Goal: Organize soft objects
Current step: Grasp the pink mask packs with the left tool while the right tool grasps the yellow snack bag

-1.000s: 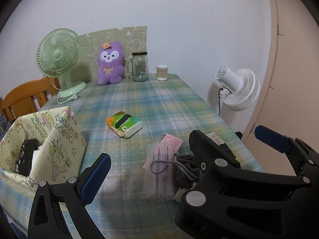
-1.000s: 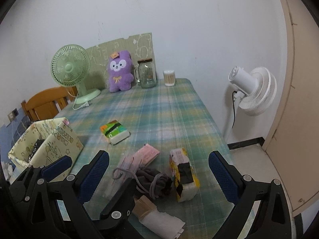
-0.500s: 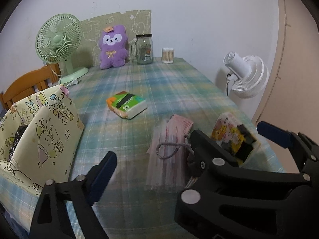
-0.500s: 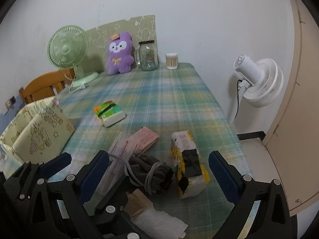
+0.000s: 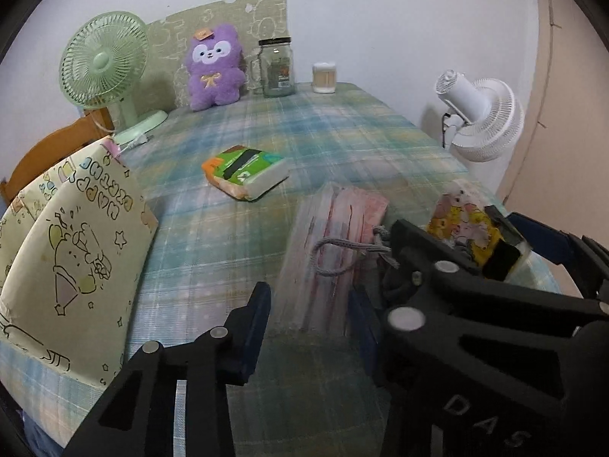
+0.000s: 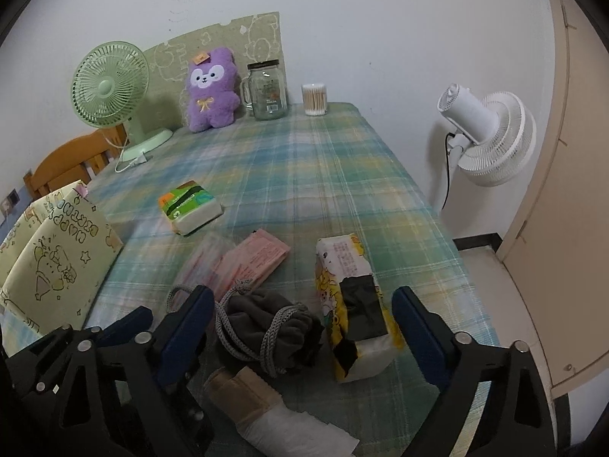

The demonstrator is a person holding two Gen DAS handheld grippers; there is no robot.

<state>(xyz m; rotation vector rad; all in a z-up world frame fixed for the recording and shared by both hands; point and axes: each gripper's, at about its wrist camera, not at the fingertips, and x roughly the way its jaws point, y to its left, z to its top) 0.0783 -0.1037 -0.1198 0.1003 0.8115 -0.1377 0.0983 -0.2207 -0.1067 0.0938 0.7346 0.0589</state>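
1. Mask pack [image 5: 335, 243] lies lower centre, long axis running up-frame between our left gripper [image 5: 310, 327] jaws.
2. Left jaws closing, not gripping.
3. Right gripper [image 6: 300, 327] wide, closing, straddling pouch [image 6: 274, 327].

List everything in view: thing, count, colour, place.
table: 1, plaid cloth
desk fan: 1, green, far left
plush: 1, purple, far edge
jar: 1, clear, beside plush
swab tub: 1, far edge
standing fan: 1, white, right of table
storage box: 1, cream, near left
tissue packs: 2, green mid-table, yellow near right
mask pack: 1, pink
pouch: 1, dark grey, corded
left tongs: closing around mask pack
right tongs: closing, straddling pouch, yellow pack
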